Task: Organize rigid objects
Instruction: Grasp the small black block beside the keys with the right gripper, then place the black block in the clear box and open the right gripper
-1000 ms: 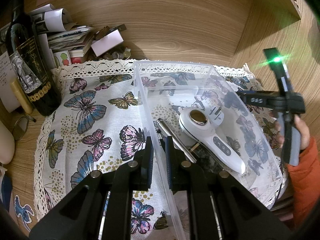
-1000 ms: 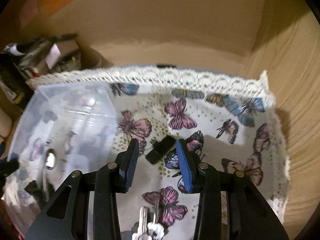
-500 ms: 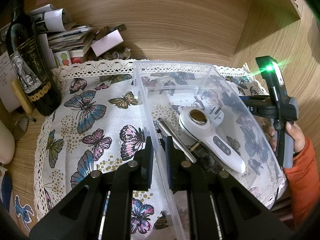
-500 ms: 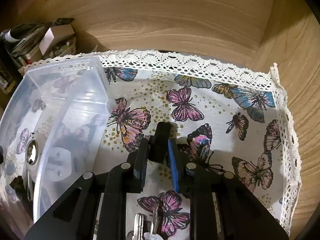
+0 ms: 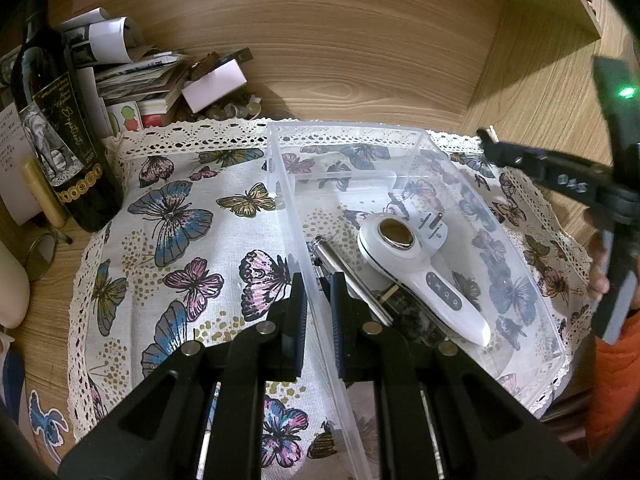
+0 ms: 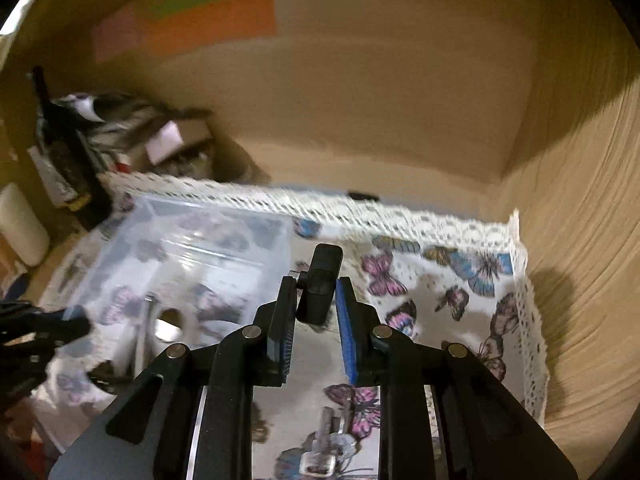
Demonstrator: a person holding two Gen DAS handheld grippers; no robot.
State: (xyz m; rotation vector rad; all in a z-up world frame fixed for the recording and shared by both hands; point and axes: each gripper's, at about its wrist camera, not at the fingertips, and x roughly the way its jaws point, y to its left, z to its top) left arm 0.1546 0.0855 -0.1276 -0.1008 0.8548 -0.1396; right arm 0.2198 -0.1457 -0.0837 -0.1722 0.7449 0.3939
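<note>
The left gripper [image 5: 319, 292] is clamped on the near wall of the clear plastic bin [image 5: 400, 130], steadying it. The right gripper [image 6: 316, 300] pinches a small black rectangular object [image 6: 323, 280], lifted above the butterfly cloth [image 6: 460, 280] just right of the bin. Recommended: carry it level over the rim and release low, clear of the white handheld device [image 5: 420, 272] and metal pen [image 5: 340, 268]. Keys [image 6: 324, 452] lie on the cloth, not yet binned.
</note>
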